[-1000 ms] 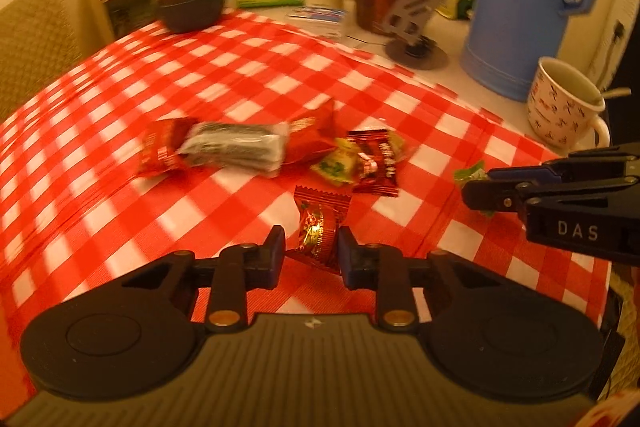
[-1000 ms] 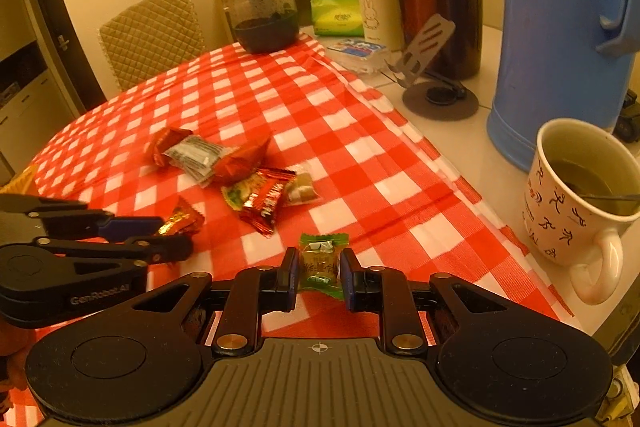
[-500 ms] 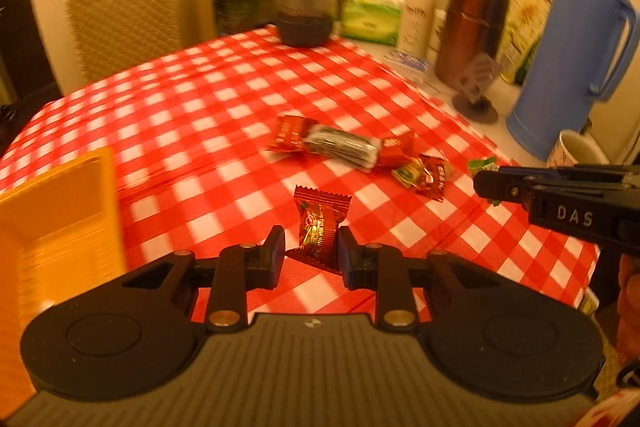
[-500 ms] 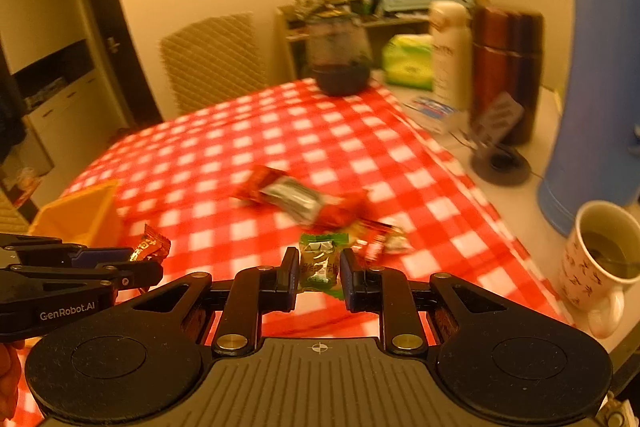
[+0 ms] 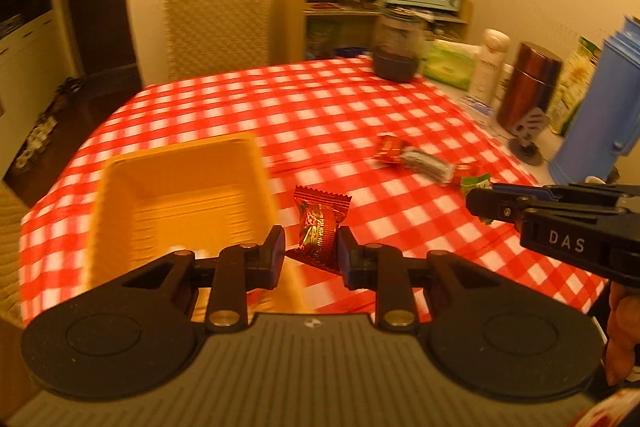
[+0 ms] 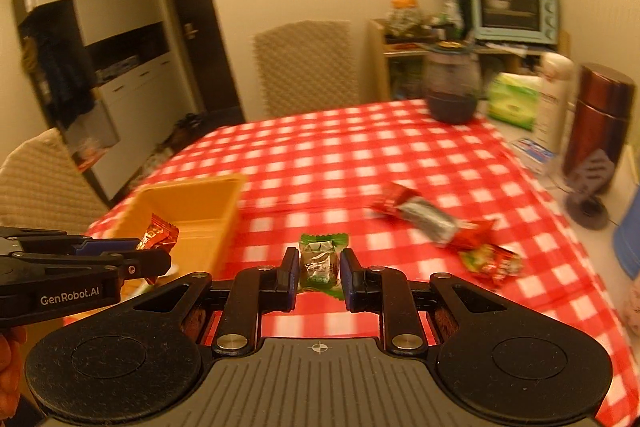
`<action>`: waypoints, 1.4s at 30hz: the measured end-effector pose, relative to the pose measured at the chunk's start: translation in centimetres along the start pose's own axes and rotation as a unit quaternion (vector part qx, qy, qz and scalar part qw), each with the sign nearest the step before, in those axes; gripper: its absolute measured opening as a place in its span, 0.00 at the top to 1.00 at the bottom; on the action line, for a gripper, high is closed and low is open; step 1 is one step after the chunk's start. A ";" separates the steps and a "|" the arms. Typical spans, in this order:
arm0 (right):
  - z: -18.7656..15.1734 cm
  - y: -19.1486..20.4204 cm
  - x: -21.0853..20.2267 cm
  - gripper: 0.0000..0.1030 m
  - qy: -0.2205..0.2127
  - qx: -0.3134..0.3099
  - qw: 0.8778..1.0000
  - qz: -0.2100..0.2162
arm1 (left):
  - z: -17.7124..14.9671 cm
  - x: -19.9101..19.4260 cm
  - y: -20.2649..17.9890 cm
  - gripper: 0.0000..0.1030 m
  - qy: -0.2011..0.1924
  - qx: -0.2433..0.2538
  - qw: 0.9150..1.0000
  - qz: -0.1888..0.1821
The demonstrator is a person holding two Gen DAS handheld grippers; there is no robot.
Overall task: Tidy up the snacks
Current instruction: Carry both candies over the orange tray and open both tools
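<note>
My left gripper (image 5: 311, 253) is shut on a red wrapped candy (image 5: 319, 223), held above the table beside the right rim of a yellow tray (image 5: 120, 183). My right gripper (image 6: 319, 271) is shut on a green wrapped candy (image 6: 320, 259). In the right wrist view the left gripper (image 6: 154, 261) shows at the left with its red candy (image 6: 158, 235) over the yellow tray (image 6: 208, 187). In the left wrist view the right gripper (image 5: 478, 201) reaches in from the right with the green candy (image 5: 474, 183). A long red and silver snack pack (image 6: 424, 215) and small wrapped candies (image 6: 492, 261) lie on the checked cloth.
A red and white checked cloth (image 5: 320, 115) covers the table. Along its right side stand a dark glass jar (image 5: 398, 47), a green tissue pack (image 5: 448, 61), a white bottle (image 5: 490, 67), a brown flask (image 5: 526, 83) and a blue jug (image 5: 600, 107). A chair (image 5: 216, 23) stands behind.
Both grippers rose and swung left with their candies still gripped. The yellow tray came into view below the left gripper, and the snack pile now lies further right.
</note>
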State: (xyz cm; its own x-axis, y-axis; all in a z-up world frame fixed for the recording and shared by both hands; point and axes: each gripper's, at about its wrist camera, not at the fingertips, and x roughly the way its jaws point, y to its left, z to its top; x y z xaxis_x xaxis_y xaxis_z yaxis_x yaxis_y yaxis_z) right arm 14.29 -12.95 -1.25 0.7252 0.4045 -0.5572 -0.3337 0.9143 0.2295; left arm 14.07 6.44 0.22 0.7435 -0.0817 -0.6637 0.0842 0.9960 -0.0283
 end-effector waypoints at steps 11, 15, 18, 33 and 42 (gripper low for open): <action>-0.2 7.1 2.3 0.79 0.017 -0.040 0.997 0.060 | -2.1 -3.2 7.8 0.76 0.003 -0.054 0.997 0.063; -0.2 8.8 3.7 0.79 0.026 -0.051 0.996 0.074 | -2.5 -3.5 9.5 0.76 0.005 -0.066 0.995 0.072; -0.2 9.7 4.6 0.79 0.031 -0.056 0.995 0.082 | -2.7 -3.3 10.3 0.76 0.008 -0.072 0.994 0.075; -0.7 11.1 9.7 0.79 0.066 -0.062 0.992 0.090 | -3.3 0.3 12.5 0.76 0.034 -0.083 0.994 0.069; -1.1 11.7 11.1 0.79 0.076 -0.065 0.991 0.091 | -3.3 1.6 13.4 0.69 0.044 -0.087 0.992 0.080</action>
State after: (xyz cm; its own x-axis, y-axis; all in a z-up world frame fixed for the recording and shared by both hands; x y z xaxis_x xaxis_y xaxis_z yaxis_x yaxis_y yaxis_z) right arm 17.76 2.18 -5.61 0.5497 0.5463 -0.6320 -0.5330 0.8119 0.2382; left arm 14.16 19.80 -3.71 0.6760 0.0741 -0.7331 -0.1520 0.9876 -0.0403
